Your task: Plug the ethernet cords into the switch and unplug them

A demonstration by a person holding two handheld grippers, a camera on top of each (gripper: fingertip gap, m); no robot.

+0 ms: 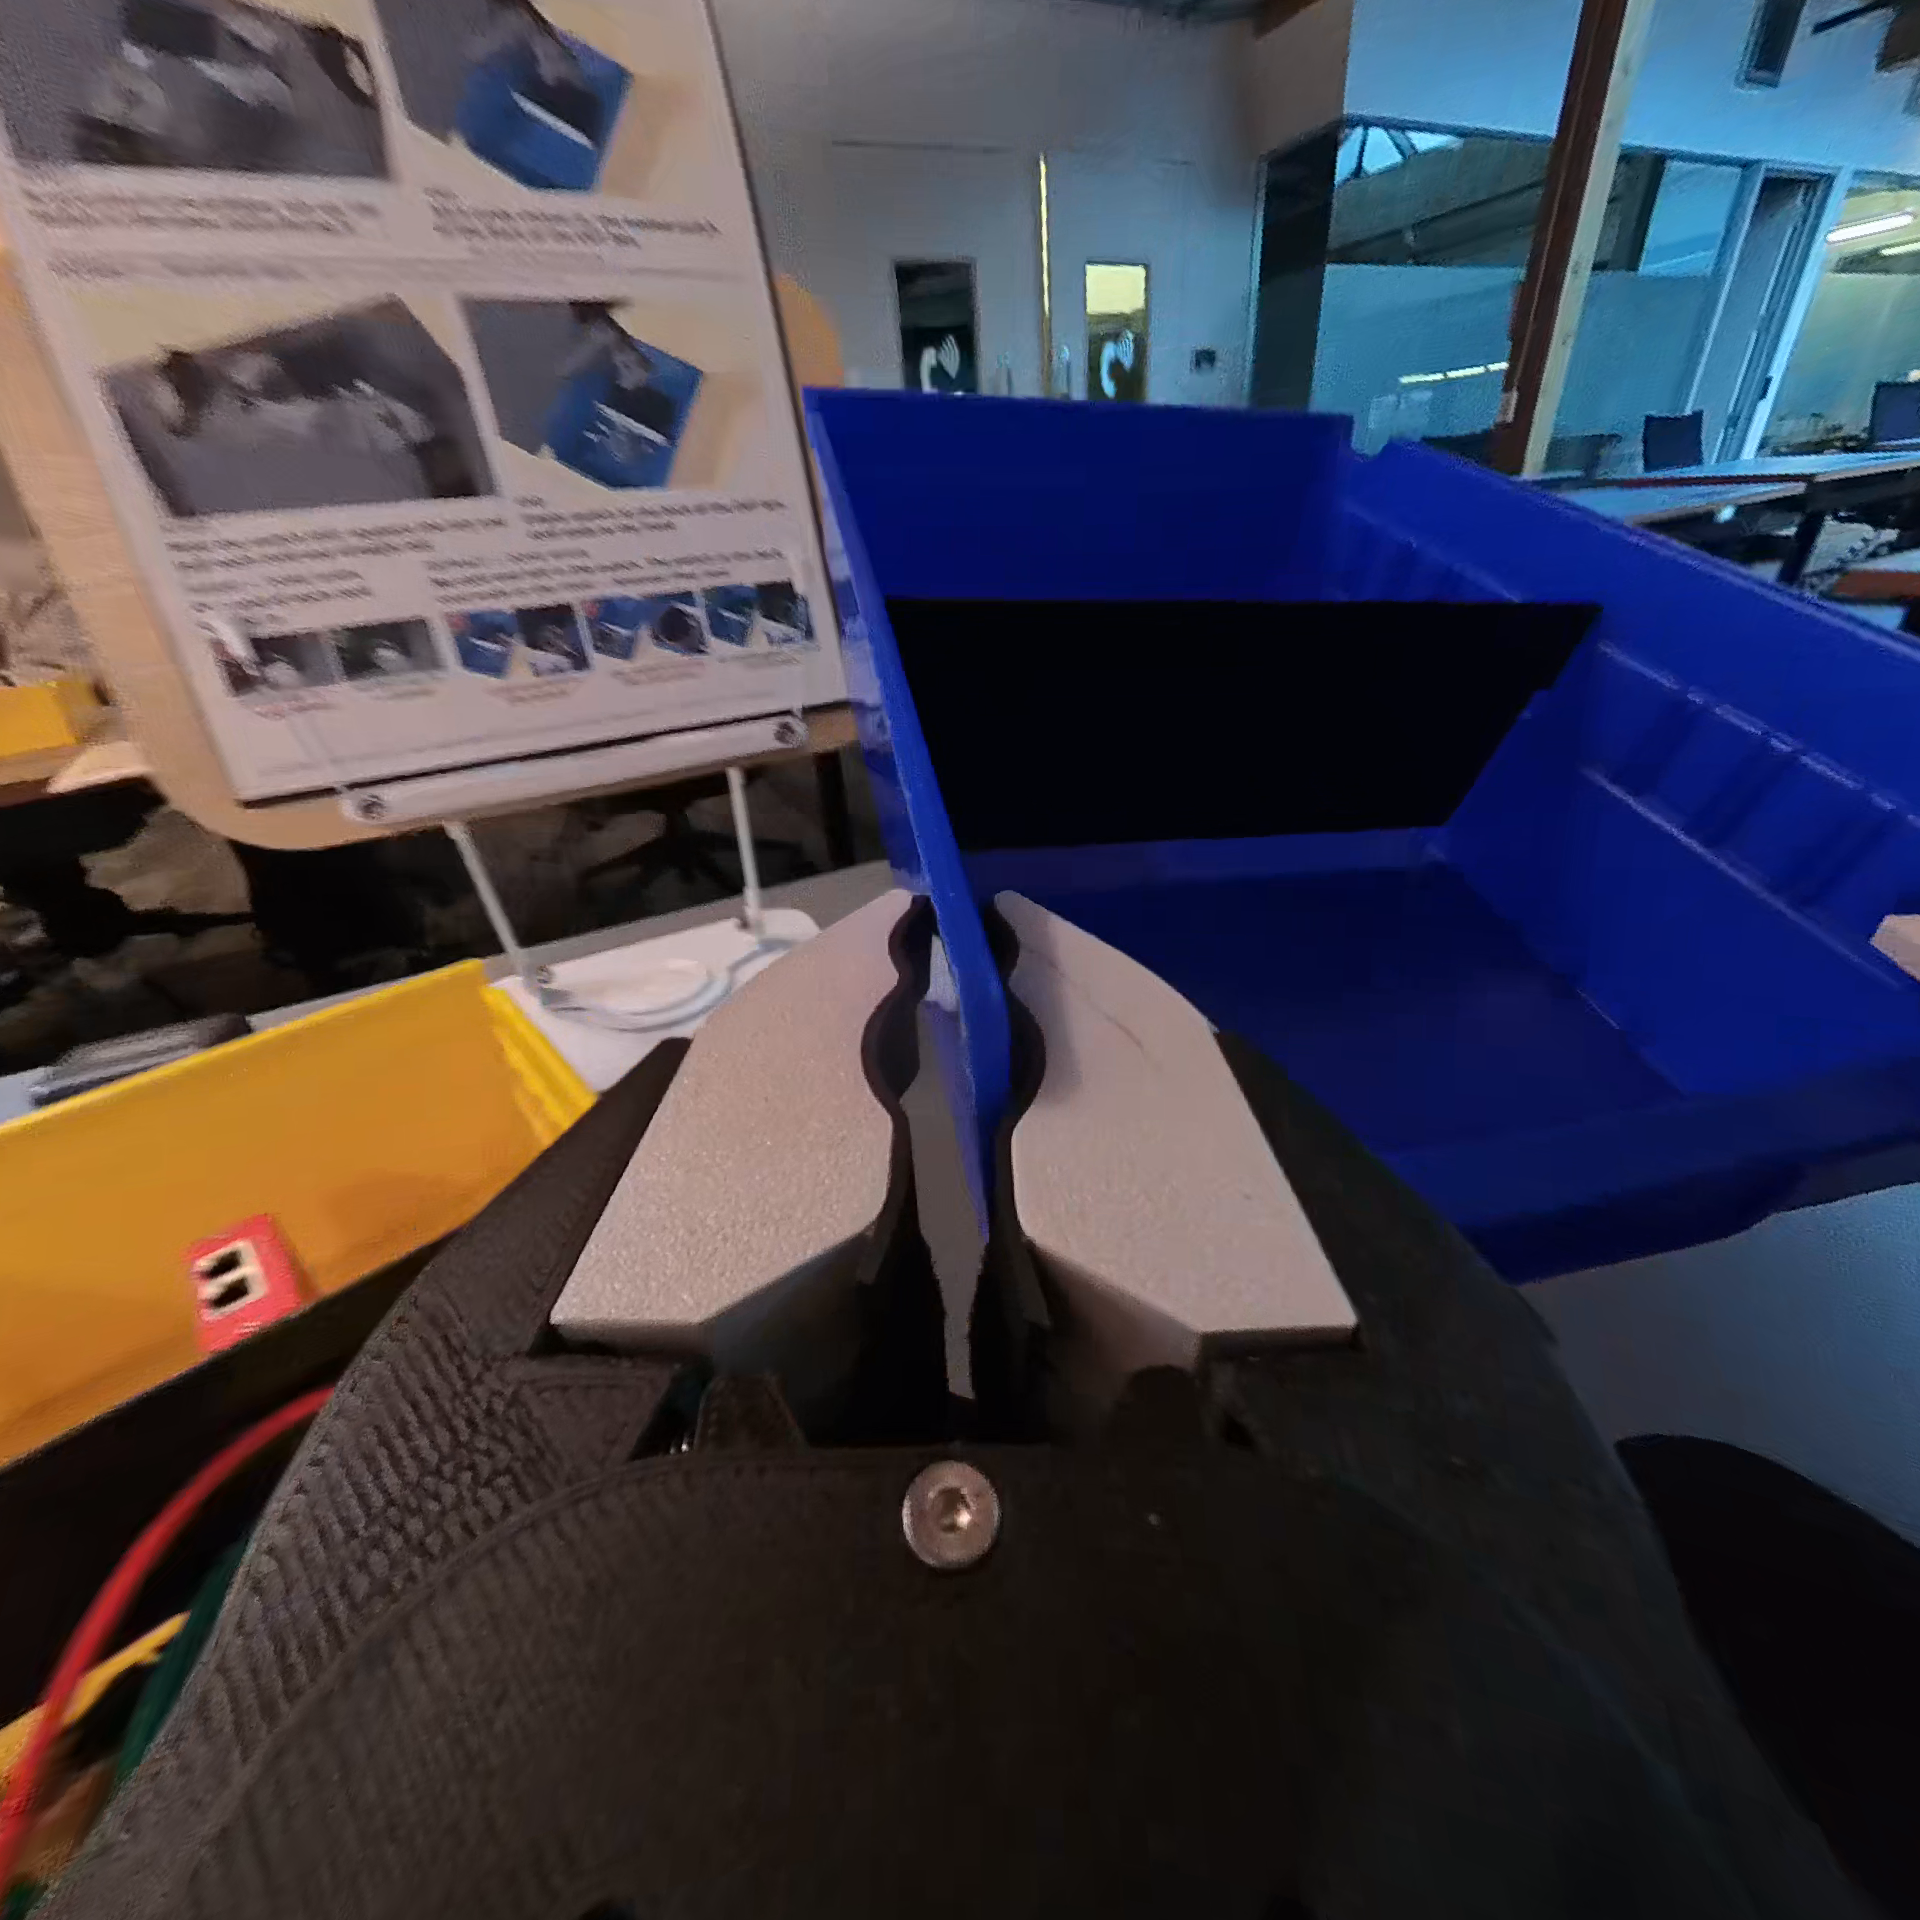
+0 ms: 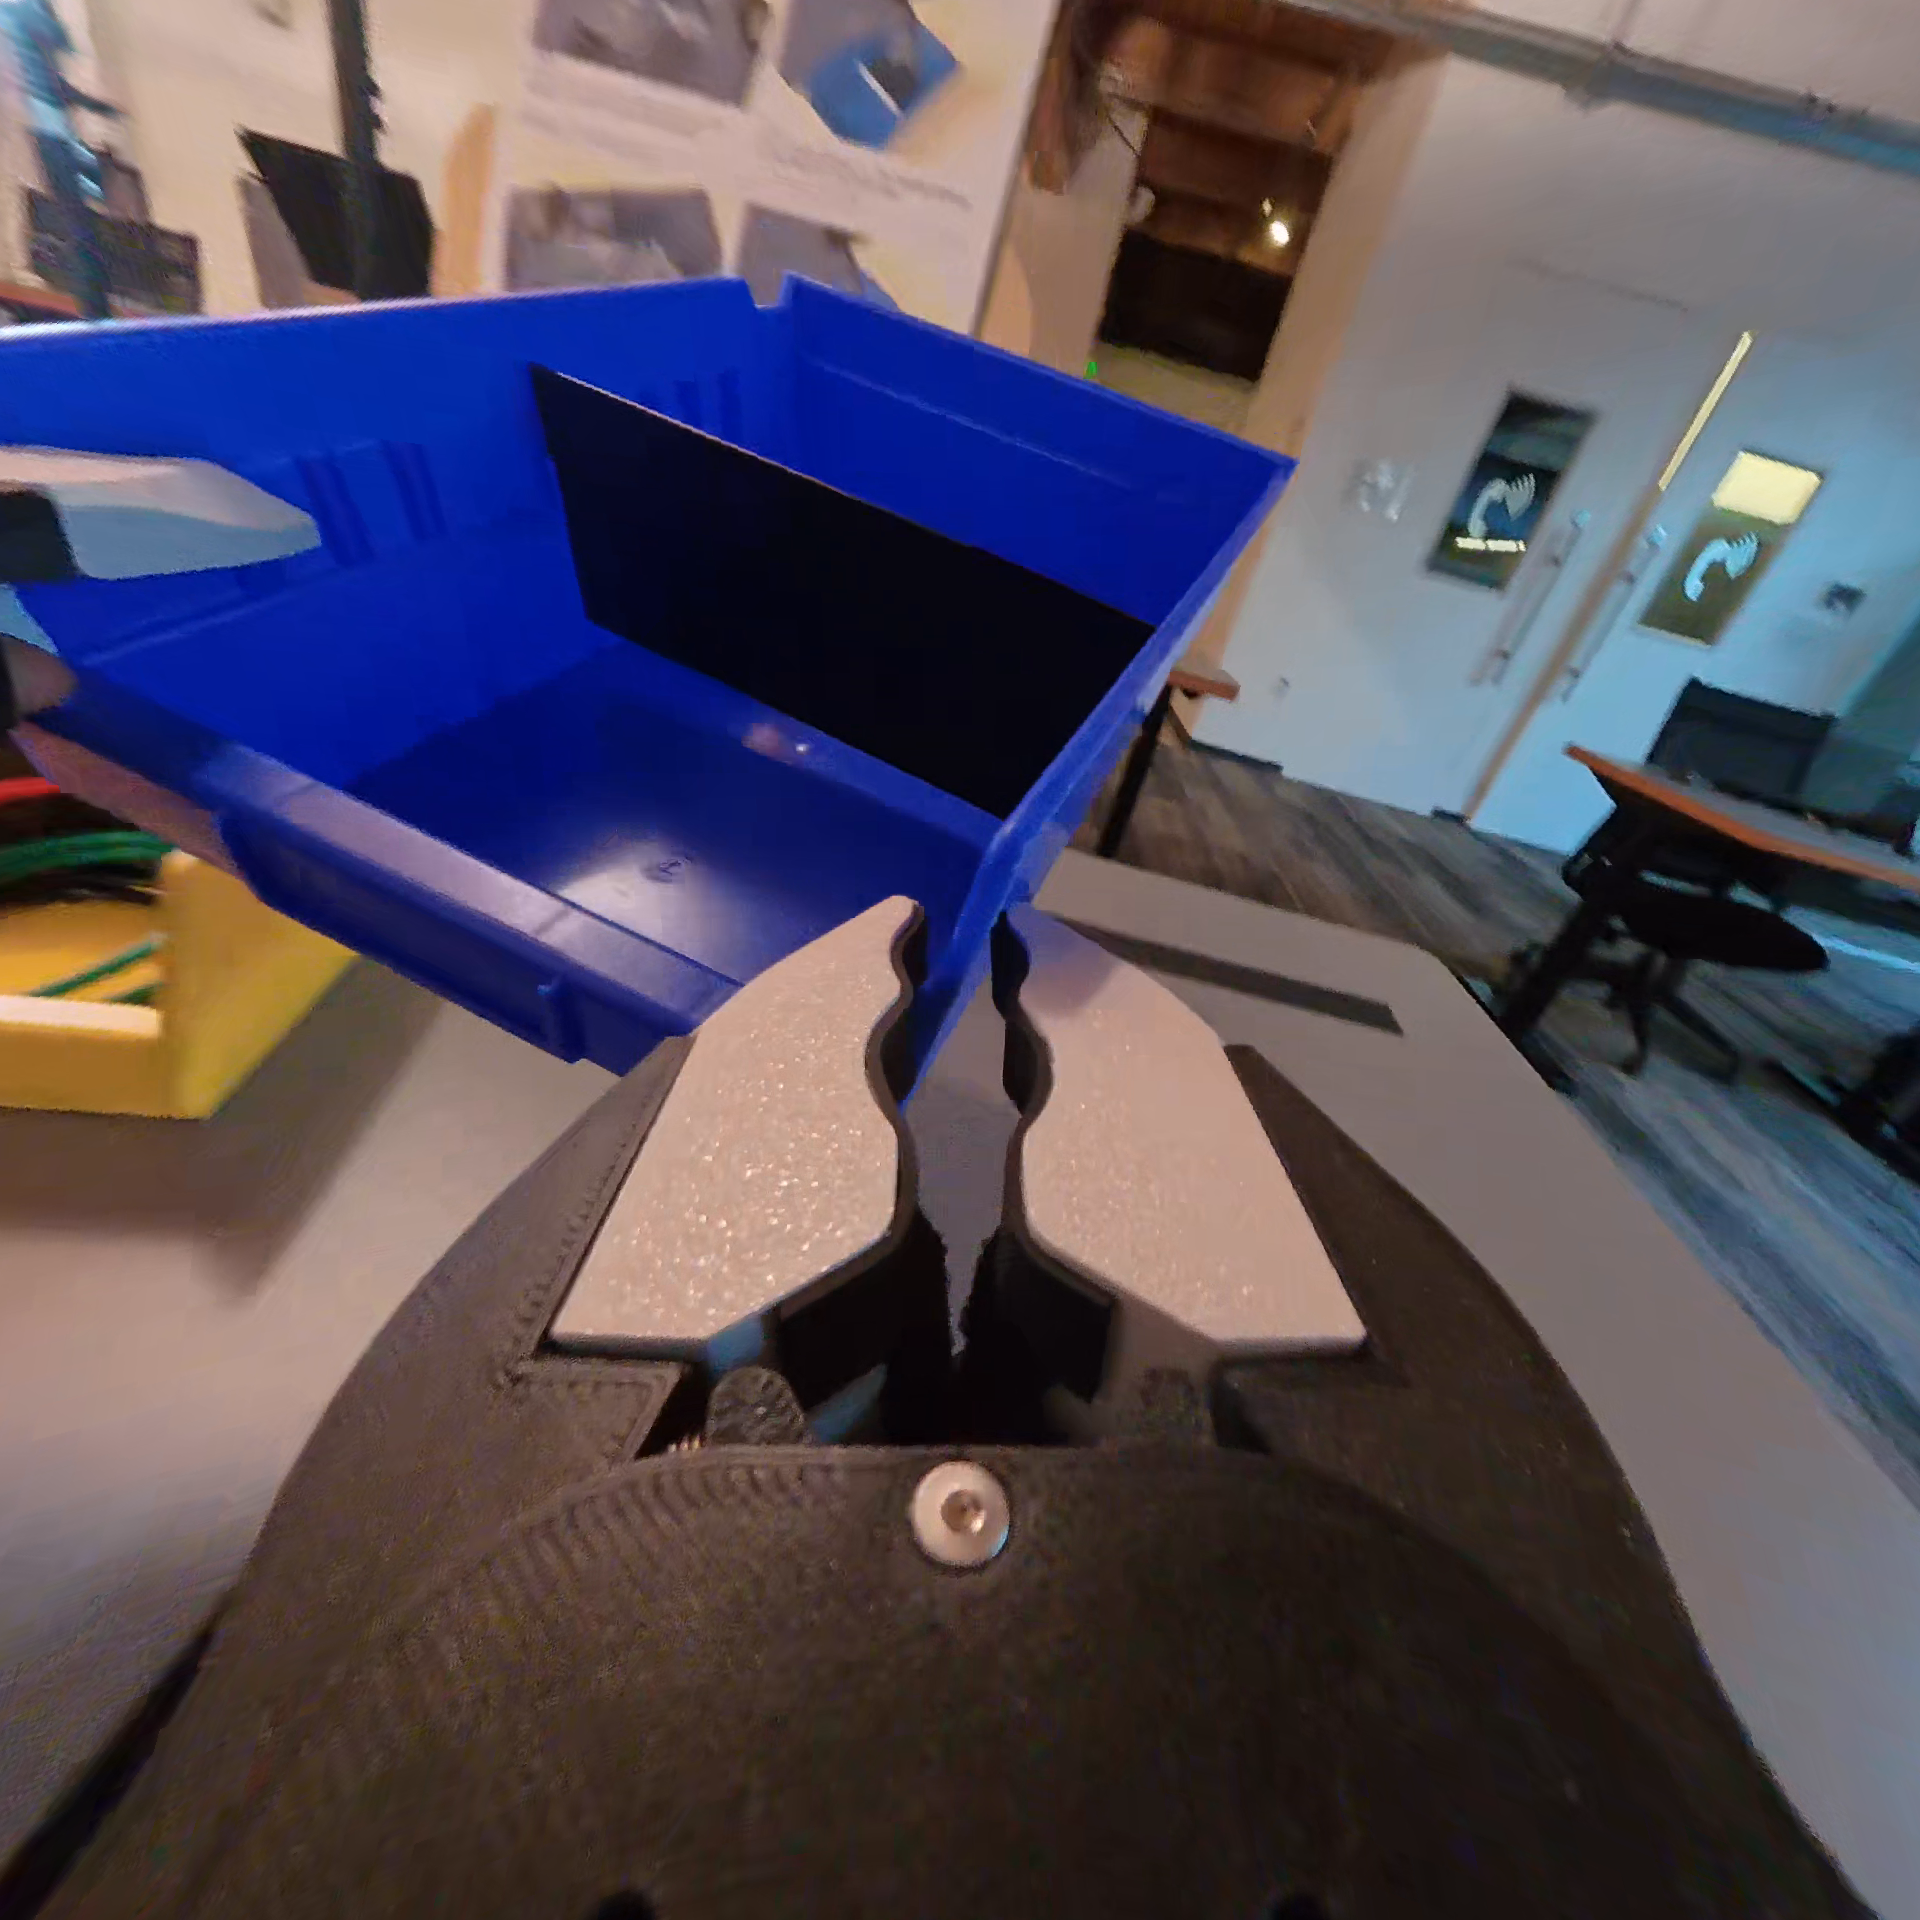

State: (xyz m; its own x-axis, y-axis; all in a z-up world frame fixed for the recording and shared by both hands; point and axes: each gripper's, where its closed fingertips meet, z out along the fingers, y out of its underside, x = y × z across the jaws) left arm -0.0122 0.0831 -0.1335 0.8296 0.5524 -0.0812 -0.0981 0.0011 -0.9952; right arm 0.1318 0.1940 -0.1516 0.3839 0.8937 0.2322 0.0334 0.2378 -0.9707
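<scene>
Both claws pinching blue bin: your left claw [image 1: 961, 1013] on one side wall, right claw [image 2: 961, 1003] on opposite wall. Blue bin [image 1: 1351, 987] raised off bench [image 2: 260, 1195], tilted, bare inside. Cords [image 2: 78, 857] heaped beside yellow bin [image 1: 260, 1132]. Switch not clearly seen. Plugging not yet begun, judging from this.

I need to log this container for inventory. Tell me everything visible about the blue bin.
The blue bin is glossy moulded plastic with ribbed side walls, a low front lip and a black divider panel standing across its inside. The part in front of the divider looks empty. It is tilted and appears lifted off the grey table. The left gripper clamps one side wall, the right gripper the opposite wall.
</scene>
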